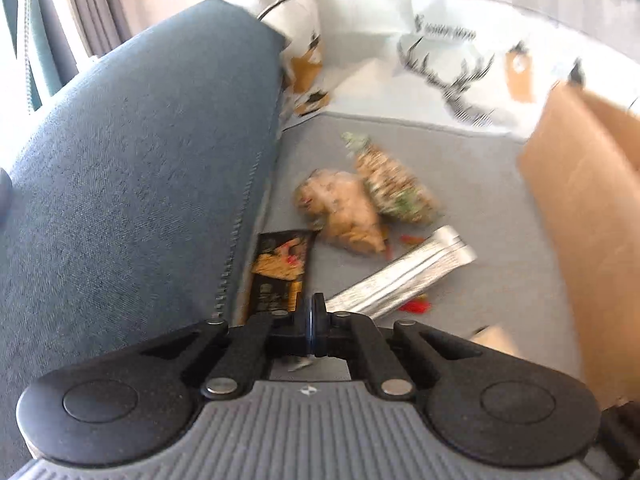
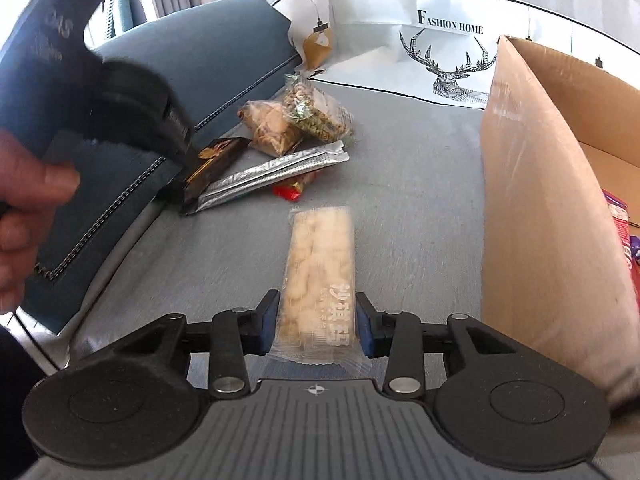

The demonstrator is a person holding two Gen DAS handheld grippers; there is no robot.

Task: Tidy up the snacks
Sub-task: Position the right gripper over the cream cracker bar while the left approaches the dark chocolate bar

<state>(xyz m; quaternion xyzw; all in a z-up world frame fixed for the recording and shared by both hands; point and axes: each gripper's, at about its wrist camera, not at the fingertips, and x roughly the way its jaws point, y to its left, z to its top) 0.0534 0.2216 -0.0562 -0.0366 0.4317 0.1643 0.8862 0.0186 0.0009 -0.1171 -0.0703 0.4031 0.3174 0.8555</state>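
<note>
Standing at the sofa seat's (image 2: 420, 184) right edge, the cardboard box (image 2: 540, 200) flanks the snacks. The right gripper (image 2: 319, 326) clamps a pale rice-crisp bar (image 2: 320, 264). The left gripper (image 1: 314, 326), jaws closed, seemingly holds nothing beside the silver stick packet (image 1: 400, 276) and black packet (image 1: 280, 272).

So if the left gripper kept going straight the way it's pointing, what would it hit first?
Probably the silver foil packet lying just ahead of the shut left gripper, with the black snack packet close beside that line; blur and depth leave this uncertain.

Home: sofa cushion (image 2: 208, 36), curtains (image 1: 92, 4).
</note>
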